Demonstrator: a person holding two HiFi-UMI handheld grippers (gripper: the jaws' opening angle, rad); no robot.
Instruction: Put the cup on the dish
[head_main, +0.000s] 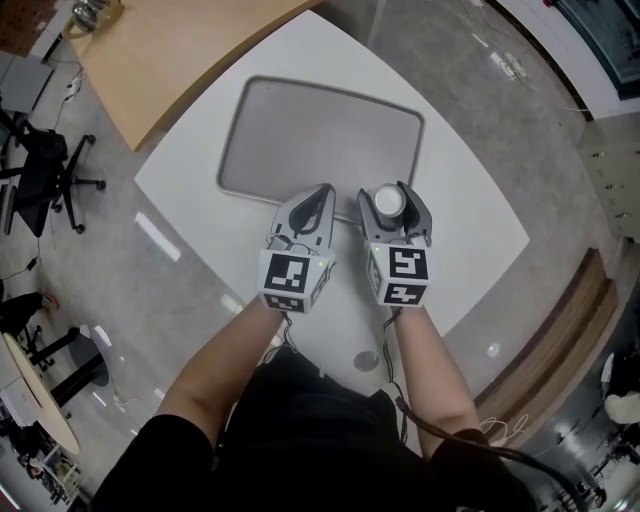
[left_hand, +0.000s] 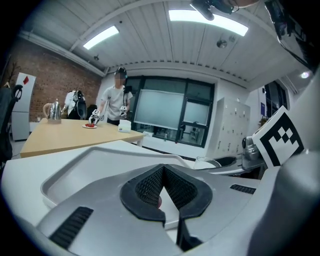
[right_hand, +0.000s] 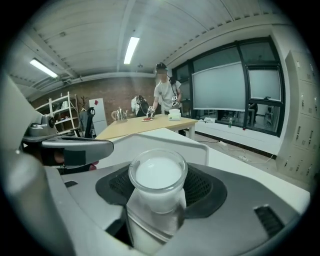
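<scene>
The cup is gripped on both sides by the fingers of the right gripper and held upright at the near rim of the grey dish, which lies on the white surface. The cup appears to be filled with something white. The left gripper is seen just beside it, fingers pressed together on nothing.

The white table bears a flat, grey, round-cornered dish across its far middle, and a small grey disc by its near edge.
</scene>
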